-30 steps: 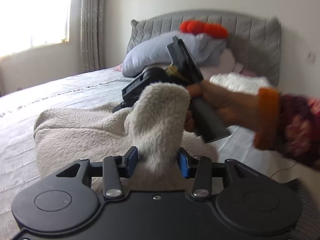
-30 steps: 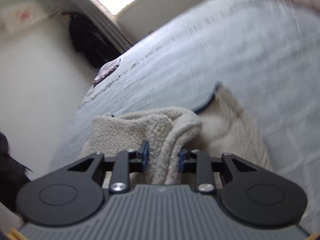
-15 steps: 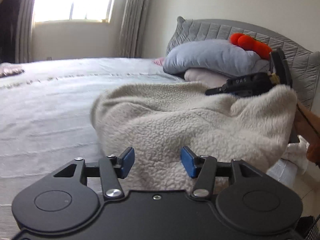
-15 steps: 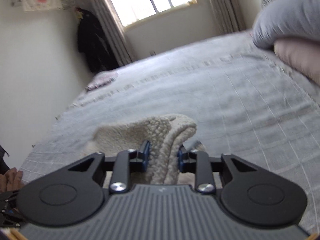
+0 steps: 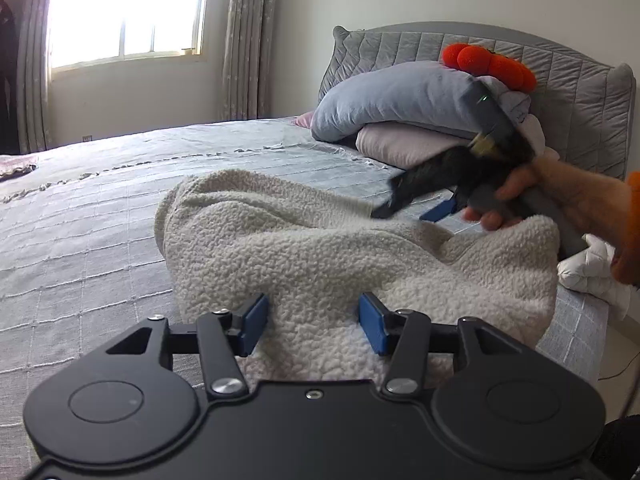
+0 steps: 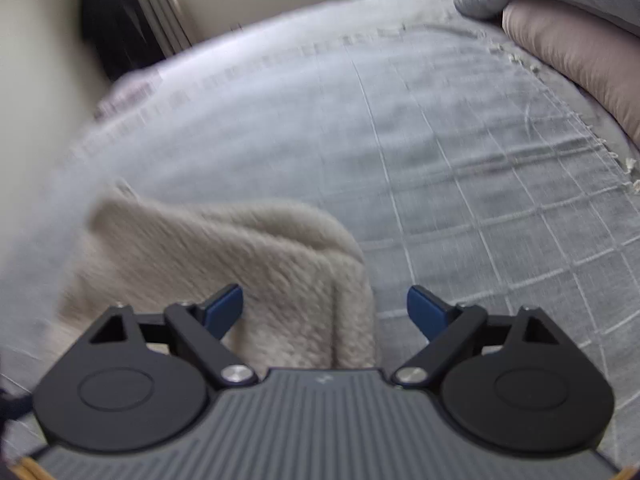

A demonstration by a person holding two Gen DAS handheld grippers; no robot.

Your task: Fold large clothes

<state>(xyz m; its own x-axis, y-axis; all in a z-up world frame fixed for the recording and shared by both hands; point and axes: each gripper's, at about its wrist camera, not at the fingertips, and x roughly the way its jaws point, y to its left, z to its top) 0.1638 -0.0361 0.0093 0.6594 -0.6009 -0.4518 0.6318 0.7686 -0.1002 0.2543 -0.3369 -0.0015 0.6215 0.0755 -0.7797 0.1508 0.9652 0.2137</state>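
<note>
A cream fleece garment lies folded in a thick bundle on the grey bed. My left gripper is open, its blue pads on either side of the near edge of the fleece without squeezing it. My right gripper is open wide just above the fleece, which lies loose under it. In the left wrist view the right gripper is held in a hand above the far right end of the bundle.
Grey and pink pillows with a red plush toy are stacked at the headboard. A white quilted item lies at the bed's right edge. A window is at the far left.
Both grippers have opened and let go of the fleece. The right gripper has lifted off the bundle and the fleece has settled flat on the bed.
</note>
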